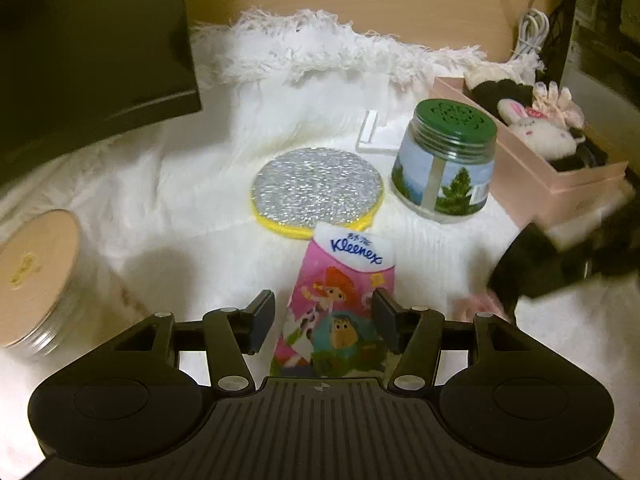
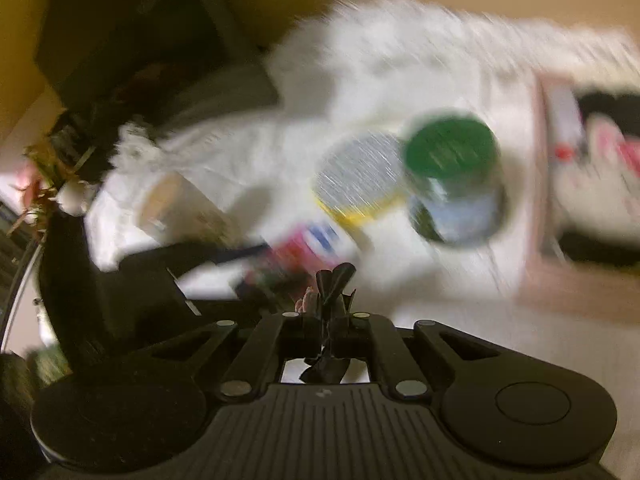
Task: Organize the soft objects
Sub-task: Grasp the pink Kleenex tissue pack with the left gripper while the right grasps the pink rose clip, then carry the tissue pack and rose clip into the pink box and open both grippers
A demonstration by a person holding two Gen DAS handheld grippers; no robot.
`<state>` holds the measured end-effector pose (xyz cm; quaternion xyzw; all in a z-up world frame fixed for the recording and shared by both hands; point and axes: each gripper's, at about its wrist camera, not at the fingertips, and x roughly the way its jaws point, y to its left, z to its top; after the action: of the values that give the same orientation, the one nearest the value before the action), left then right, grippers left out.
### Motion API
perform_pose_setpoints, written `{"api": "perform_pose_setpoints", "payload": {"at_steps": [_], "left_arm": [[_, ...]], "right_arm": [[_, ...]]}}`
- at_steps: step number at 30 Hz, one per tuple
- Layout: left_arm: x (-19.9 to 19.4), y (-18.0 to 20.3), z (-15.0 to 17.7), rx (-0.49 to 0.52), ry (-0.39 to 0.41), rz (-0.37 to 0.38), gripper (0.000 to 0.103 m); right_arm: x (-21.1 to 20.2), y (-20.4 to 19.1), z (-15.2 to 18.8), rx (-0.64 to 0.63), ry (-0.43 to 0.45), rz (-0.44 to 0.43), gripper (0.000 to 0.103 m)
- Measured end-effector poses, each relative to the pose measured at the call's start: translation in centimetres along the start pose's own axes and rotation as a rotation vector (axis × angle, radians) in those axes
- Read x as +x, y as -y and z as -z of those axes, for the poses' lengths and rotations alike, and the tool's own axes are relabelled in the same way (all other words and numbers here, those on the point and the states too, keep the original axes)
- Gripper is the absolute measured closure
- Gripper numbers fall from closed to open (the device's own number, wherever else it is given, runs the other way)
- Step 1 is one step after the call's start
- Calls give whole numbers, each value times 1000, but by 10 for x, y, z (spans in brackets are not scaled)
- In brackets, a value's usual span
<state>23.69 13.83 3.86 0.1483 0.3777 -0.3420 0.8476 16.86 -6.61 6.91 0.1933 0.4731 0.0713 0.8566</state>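
The Kleenex pack (image 1: 340,304) lies on the white furry cover (image 1: 180,208) directly between the spread fingers of the left gripper (image 1: 323,316), its long axis running roughly from 6 to 12 o'clock in the left wrist view, leaning a little toward 1, with the white logo end farthest from the camera. The left jaws stand apart — one pad just off each long side of the pack, the right pad seemingly at its edge, the left with a sliver of white showing. So the squeeze would fall across the short width, which looks like the right way to take a soft packet. The right gripper (image 2: 334,280) is pinched tight on a small dark bit of fabric (image 2: 325,368) with a hint of pink beside it; the blur hides what it is. The pink box (image 1: 532,172), holding a bunny plush (image 1: 536,128) and other soft pieces, sits at about 2 o'clock, beyond the green-lidded jar (image 1: 444,160). The left gripper is plainly nearer the pack.
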Motion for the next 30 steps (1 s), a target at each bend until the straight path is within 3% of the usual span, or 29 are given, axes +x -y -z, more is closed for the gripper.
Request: {"api": "perform_pose_setpoints", "payload": {"at_steps": [4, 6, 8, 14, 19, 25, 27, 30], "left_arm": [[9, -5, 1, -107, -35, 73, 40], [10, -1, 4, -88, -18, 67, 40], [8, 5, 7, -56, -6, 43, 41], [1, 12, 15, -64, -1, 2, 47], [-17, -2, 33, -161, -6, -79, 49], [-32, -14, 48, -258, 1, -100, 48], [-32, -13, 49, -256, 9, -102, 48], [-31, -10, 50, -243, 14, -112, 48]], "right_arm": [[0, 10, 20, -45, 0, 135, 81], [-8, 4, 28, -101, 29, 172, 55], [-21, -3, 37, -143, 66, 168, 43], [-17, -21, 48, -157, 123, 258, 43], [3, -27, 49, -178, 126, 287, 43], [0, -12, 68, -294, 89, 492, 44], [-11, -3, 70, -273, 94, 480, 44], [-24, -3, 70, -232, 111, 383, 44]]}}
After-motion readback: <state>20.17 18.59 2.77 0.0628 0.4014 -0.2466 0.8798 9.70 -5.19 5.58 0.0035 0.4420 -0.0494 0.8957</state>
